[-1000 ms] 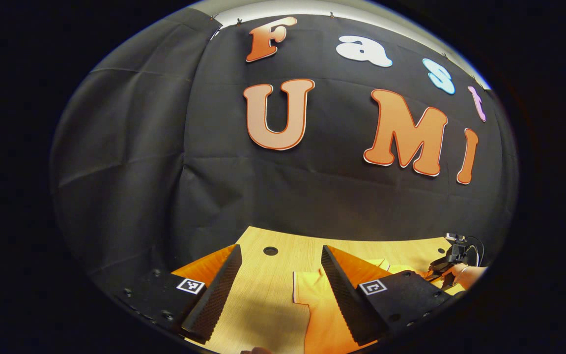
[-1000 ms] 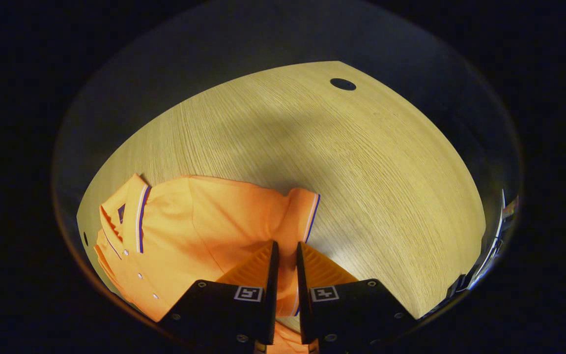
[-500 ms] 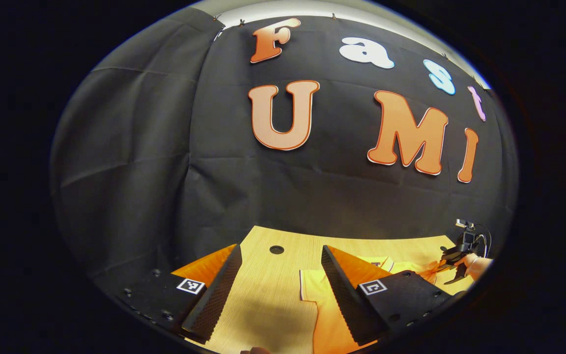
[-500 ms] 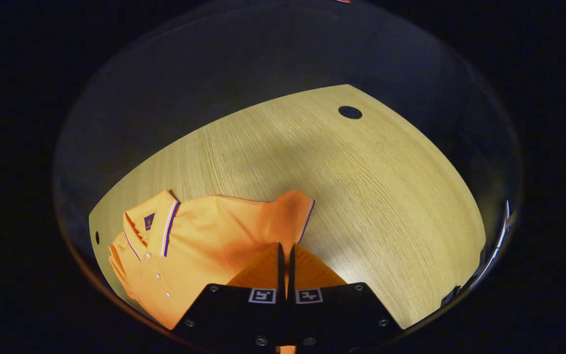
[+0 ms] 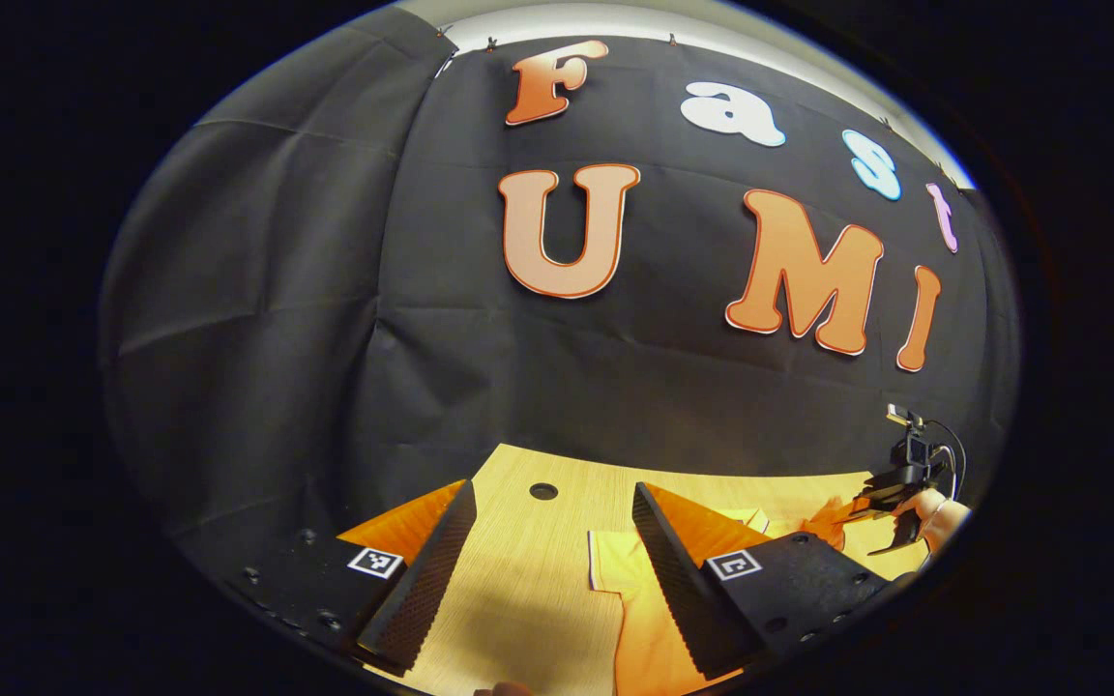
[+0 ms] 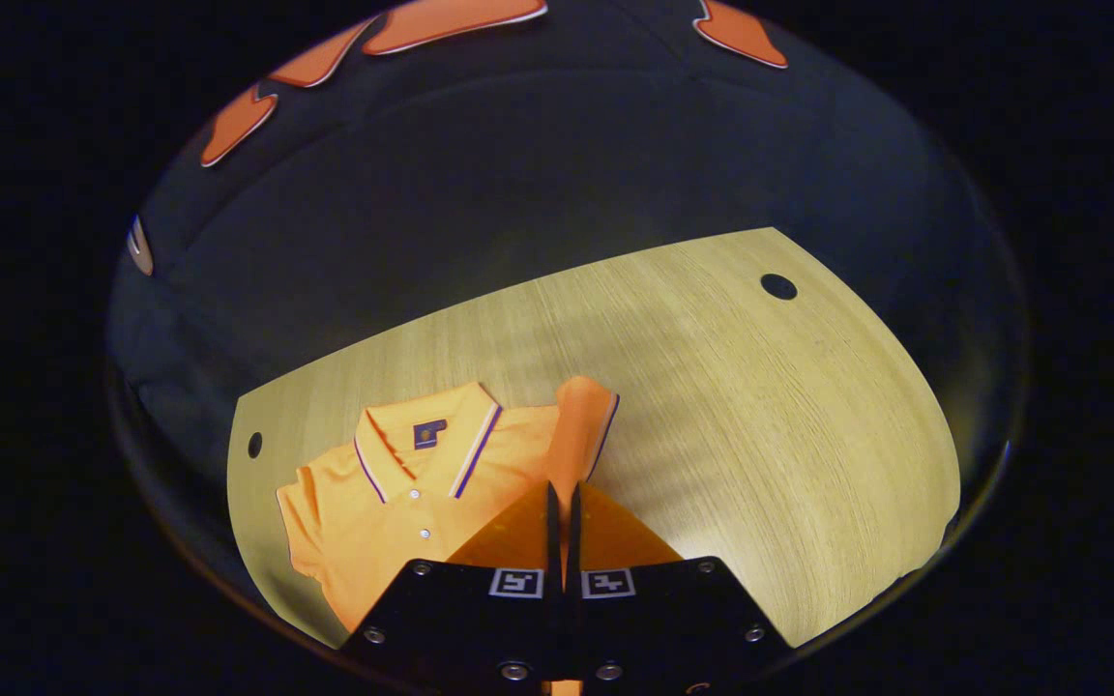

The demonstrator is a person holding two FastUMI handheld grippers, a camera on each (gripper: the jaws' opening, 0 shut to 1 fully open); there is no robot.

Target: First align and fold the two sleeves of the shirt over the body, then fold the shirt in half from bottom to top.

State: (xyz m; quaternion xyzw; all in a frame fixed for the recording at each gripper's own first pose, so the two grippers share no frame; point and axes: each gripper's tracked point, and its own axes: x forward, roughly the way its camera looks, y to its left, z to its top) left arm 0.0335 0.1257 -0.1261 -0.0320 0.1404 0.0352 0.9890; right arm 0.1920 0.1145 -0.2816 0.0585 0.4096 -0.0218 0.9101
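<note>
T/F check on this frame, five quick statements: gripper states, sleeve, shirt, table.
1. The right gripper is shut on the sleeve. True.
2. The left gripper is shut on the shirt. False: its fingers stand wide apart, holding nothing.
3. The shirt is orange with a striped collar. True.
4. The shirt is already folded in half from bottom to top. False: the collar and buttons lie flat and exposed.
5. The table is wood-grained with a round hole. True.
</note>
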